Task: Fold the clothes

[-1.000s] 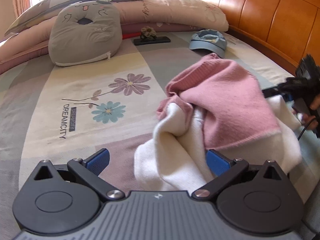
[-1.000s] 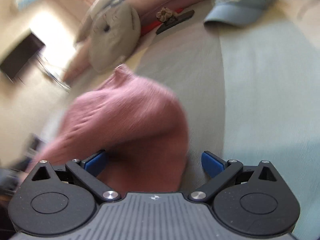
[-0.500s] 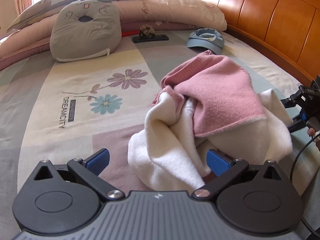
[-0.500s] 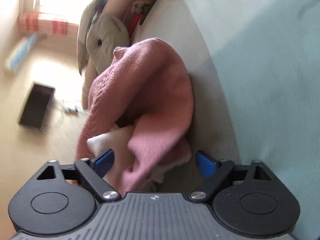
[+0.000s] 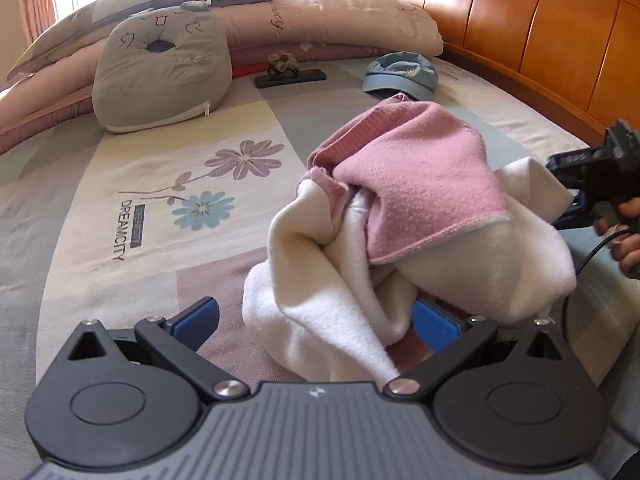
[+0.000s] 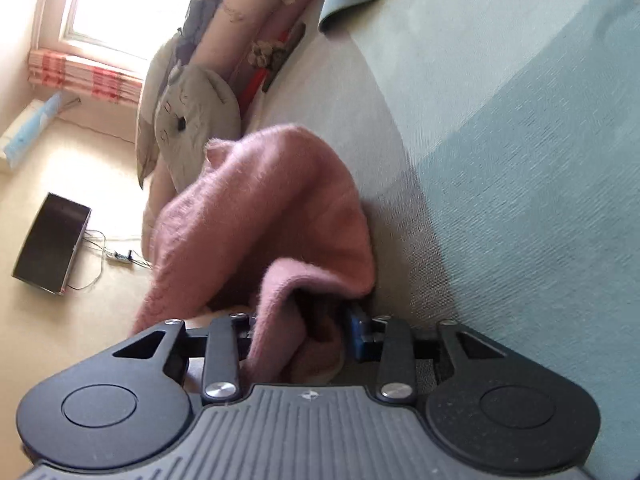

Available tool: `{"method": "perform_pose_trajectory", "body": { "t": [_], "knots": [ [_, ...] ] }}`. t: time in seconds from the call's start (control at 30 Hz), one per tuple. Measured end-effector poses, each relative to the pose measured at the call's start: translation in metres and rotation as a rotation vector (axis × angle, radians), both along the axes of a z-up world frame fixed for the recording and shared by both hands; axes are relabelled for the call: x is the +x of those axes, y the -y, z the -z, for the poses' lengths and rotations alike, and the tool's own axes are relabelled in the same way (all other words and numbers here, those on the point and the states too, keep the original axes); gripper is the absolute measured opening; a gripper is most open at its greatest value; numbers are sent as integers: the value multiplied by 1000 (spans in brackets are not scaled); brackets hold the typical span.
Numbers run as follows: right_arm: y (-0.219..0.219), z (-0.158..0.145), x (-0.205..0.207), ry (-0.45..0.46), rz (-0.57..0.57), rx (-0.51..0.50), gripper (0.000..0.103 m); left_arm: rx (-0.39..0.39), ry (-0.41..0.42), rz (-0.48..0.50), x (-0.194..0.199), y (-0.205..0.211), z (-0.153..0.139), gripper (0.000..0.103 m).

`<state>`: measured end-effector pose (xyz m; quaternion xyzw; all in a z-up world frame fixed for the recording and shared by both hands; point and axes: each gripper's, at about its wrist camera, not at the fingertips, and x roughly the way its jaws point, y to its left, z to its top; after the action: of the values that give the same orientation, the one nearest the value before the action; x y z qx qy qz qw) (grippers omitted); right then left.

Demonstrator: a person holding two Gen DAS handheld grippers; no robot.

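Closest in, the left tongs [image 5: 314,320] are held wide open with nothing gripped, though white cloth lies between the blue tips, while the right tongs [image 6: 298,330] are closed tight on a pink fold of the sweater [image 5: 404,208]. The pink and white sweater is seen bunched in a soft, fluffy heap on the bed [image 5: 120,168], so it is judged to be light and floppy, and a loose hem or edge is thought the best place for it to be held. Farther off, a blue cap [image 5: 400,74] and a grey cat pillow [image 5: 160,76] are seen.
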<state>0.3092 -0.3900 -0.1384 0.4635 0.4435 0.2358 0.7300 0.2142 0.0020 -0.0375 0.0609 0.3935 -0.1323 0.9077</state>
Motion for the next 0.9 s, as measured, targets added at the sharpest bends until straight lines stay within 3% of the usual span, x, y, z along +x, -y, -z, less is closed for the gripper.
{"method": "perform_pose_trajectory", "body": {
  "t": [0.1,0.2,0.3,0.43,0.73,0.9],
  "knots": [
    [-2,-9,-1,13,2,-53,40,-11,-9,3,0,0,3,102],
    [-6,-13,-2,11,-3,-94,16,-9,-10,12,0,3,4,102],
    [0,-22,10,29,15,-157,11,-1,2,25,-2,6,1,102],
    [13,-37,28,59,36,-256,8,11,14,27,-3,6,-3,102],
    [55,-74,88,114,91,-659,7,23,8,2,4,0,0,102],
    [78,-90,118,136,178,-855,7,16,9,-6,7,-1,1,102]
  ]
}}
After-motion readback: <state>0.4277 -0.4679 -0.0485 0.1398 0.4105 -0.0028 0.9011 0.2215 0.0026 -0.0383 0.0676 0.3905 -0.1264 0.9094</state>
